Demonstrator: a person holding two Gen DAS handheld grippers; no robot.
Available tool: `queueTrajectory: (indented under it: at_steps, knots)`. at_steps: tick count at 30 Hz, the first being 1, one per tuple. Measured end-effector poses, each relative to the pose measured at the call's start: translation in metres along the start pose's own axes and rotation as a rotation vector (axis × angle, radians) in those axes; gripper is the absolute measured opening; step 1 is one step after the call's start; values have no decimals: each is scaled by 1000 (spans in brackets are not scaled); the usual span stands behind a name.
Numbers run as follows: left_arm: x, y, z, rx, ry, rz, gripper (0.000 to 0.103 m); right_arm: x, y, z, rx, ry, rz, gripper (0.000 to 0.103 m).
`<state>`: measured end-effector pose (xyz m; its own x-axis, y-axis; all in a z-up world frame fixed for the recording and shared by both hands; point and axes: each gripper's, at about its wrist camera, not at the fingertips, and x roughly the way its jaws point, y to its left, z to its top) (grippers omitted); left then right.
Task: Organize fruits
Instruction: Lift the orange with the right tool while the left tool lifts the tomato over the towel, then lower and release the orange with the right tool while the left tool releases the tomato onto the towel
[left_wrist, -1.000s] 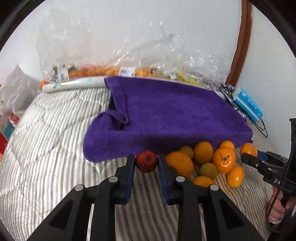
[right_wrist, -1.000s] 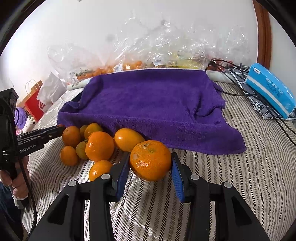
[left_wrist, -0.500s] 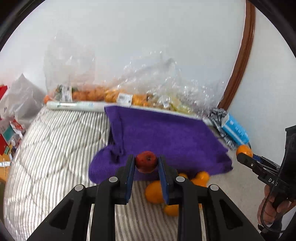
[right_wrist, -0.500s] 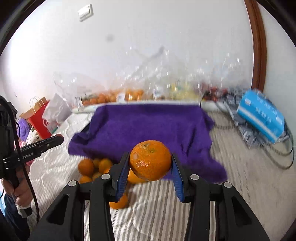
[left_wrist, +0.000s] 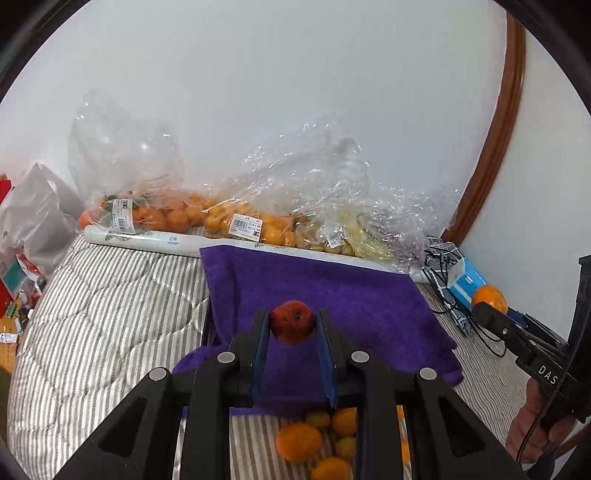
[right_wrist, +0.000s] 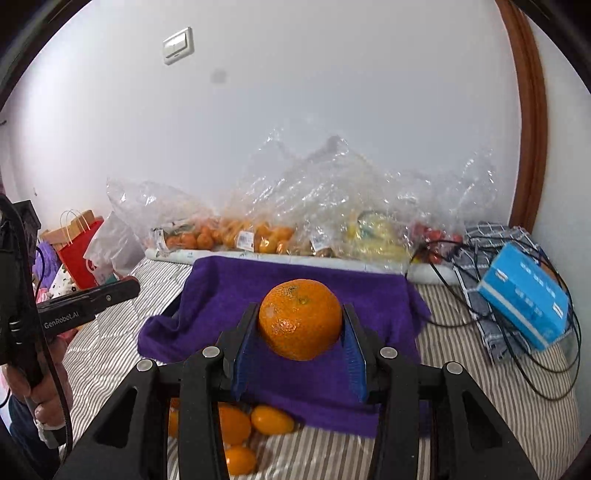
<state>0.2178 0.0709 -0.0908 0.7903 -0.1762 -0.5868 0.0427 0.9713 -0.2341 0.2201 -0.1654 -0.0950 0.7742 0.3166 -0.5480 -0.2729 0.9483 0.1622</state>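
Observation:
My left gripper (left_wrist: 291, 325) is shut on a small red apple (left_wrist: 292, 322) and holds it in the air above the purple towel (left_wrist: 332, 291). My right gripper (right_wrist: 300, 325) is shut on a large orange (right_wrist: 300, 319), also held above the purple towel (right_wrist: 295, 284). Several loose oranges and small citrus fruits (left_wrist: 299, 441) lie on the striped bed below the towel's near edge; they also show in the right wrist view (right_wrist: 271, 424). The right gripper and its orange (left_wrist: 489, 299) show at the right of the left wrist view.
Clear plastic bags of oranges (left_wrist: 177, 214) and other fruit (right_wrist: 373, 236) line the wall behind the towel. A blue box (right_wrist: 524, 295) with black cables (right_wrist: 517, 350) lies at the right. Shopping bags (right_wrist: 79, 251) stand at the left of the striped bed (left_wrist: 110, 314).
Both grippers have risen from the bed with their fruit and moved forward over the purple towel. The fruit pile now lies below and behind the fingers.

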Motion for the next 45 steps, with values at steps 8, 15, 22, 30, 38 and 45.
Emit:
queueTrajectory:
  at_steps: [8,15,22,30,38,45]
  knots:
    - [34,-1,10,8,4,58,24,35,-2,13,-1,9,24,43]
    - [63,-5,8,37,36,75,24,62,-17,0,27,64,20,43]
    - [82,-2,-7,34,76,75,24,80,-32,-12,63,114,24,43]
    - [94,7,-12,-12,105,82,24,96,-38,-21,74,147,1,43]
    - [102,14,-15,-42,126,93,24,106,-33,-25,61,175,-2,43]
    - [110,17,-18,-41,143,113,24,115,-32,-30,59,207,-3,43]
